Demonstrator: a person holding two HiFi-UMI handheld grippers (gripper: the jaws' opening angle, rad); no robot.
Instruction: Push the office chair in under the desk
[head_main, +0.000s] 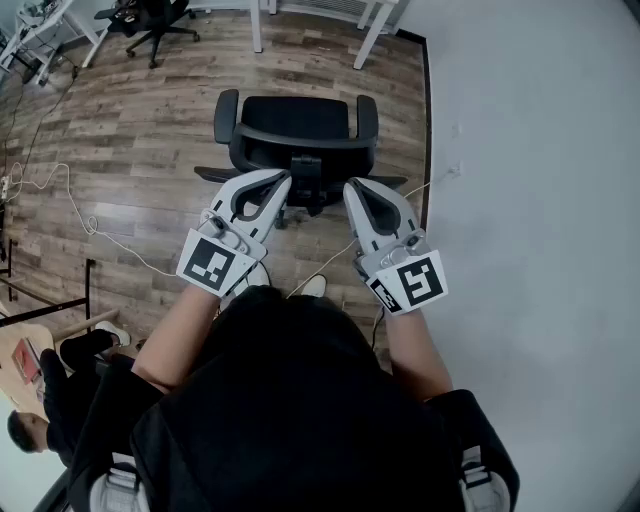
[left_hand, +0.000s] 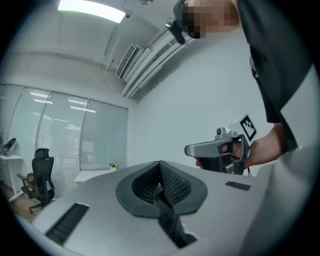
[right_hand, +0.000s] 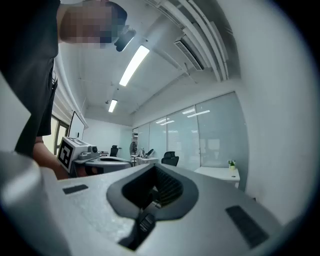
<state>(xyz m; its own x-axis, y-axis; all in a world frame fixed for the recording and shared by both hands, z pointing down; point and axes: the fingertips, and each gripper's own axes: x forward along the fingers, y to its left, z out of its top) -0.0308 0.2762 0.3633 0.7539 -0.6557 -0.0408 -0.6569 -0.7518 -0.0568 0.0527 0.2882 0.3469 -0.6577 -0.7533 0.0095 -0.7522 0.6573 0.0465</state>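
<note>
The black office chair (head_main: 295, 125) stands on the wood floor ahead of me, its back toward me and its seat facing the white desk legs (head_main: 256, 25) at the top. My left gripper (head_main: 283, 178) and right gripper (head_main: 352, 186) are held side by side, with their tips just behind the chair's backrest. Whether they touch it I cannot tell. Both are shut with nothing between their jaws. The left gripper (left_hand: 160, 164) view and the right gripper (right_hand: 153, 168) view look up into the room, and the chair is not seen in either.
A white wall (head_main: 530, 150) runs close along the right. A white cable (head_main: 75, 205) trails over the floor at left. A second black chair (head_main: 150, 20) stands far left, and a person (head_main: 35, 425) sits at the lower left.
</note>
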